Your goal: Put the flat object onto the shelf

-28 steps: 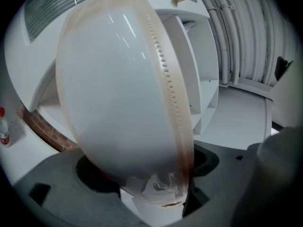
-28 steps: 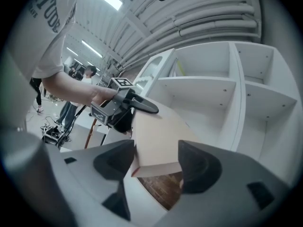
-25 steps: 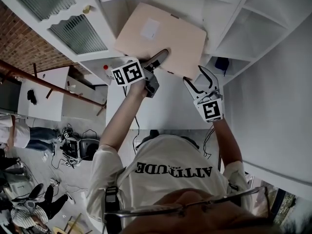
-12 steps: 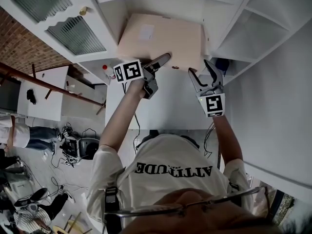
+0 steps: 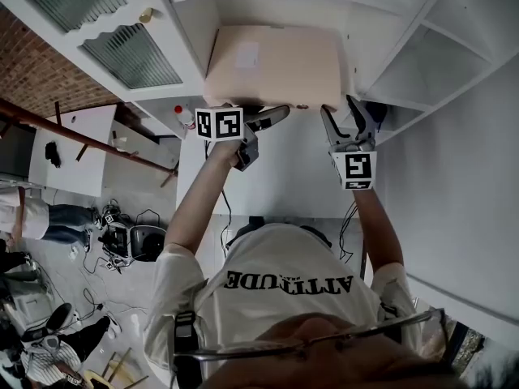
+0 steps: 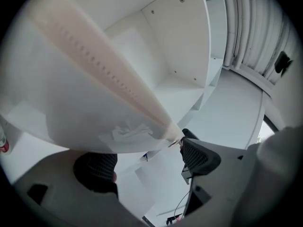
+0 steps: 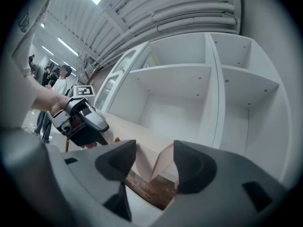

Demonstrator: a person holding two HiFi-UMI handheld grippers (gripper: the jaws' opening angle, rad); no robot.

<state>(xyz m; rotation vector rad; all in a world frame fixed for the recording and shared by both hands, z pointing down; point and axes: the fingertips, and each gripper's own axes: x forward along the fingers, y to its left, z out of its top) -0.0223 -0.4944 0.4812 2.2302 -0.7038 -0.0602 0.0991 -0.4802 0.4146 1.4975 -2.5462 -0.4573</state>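
Moved since the earlier frames: the flat object (image 5: pixel 276 67) has swung from a tilt in front of the shelf (image 5: pixel 199 31) to lie square and flat inside the bay.

Head view.
- Flat object: beige, on the shelf floor, near edge at the front lip.
- Left tongs (image 5: pixel 272 118) sit just below that edge. Their jaws have just been opening.
- Right tongs (image 5: pixel 347 113) are at the near right corner, jaws spread in a V.

Left gripper view.
- Tongs (image 6: pixel 147 162) stand wide and released, with nothing pinched.
- The object's edge runs diagonally overhead, and its corner ends just beside the right pad (image 6: pixel 199 157).

Right gripper view.
- Tongs (image 7: pixel 150 162) are also released.
- The corner of the flat object (image 7: pixel 158 167) stands between the jaws, with a gap on the left side, so it is not squeezed.
- The left tongs and the hand that holds them show at the left.

Step in hand, by my reading: the object is laid down and let go, so placement looks almost done. The next move calls for both tongs to draw straight back off the near edge without catching it. A light push inward may help if the object overhangs.

Count: one flat object with one pale label (image 5: pixel 246 55), and two tongs. At least three open shelf bays are visible.
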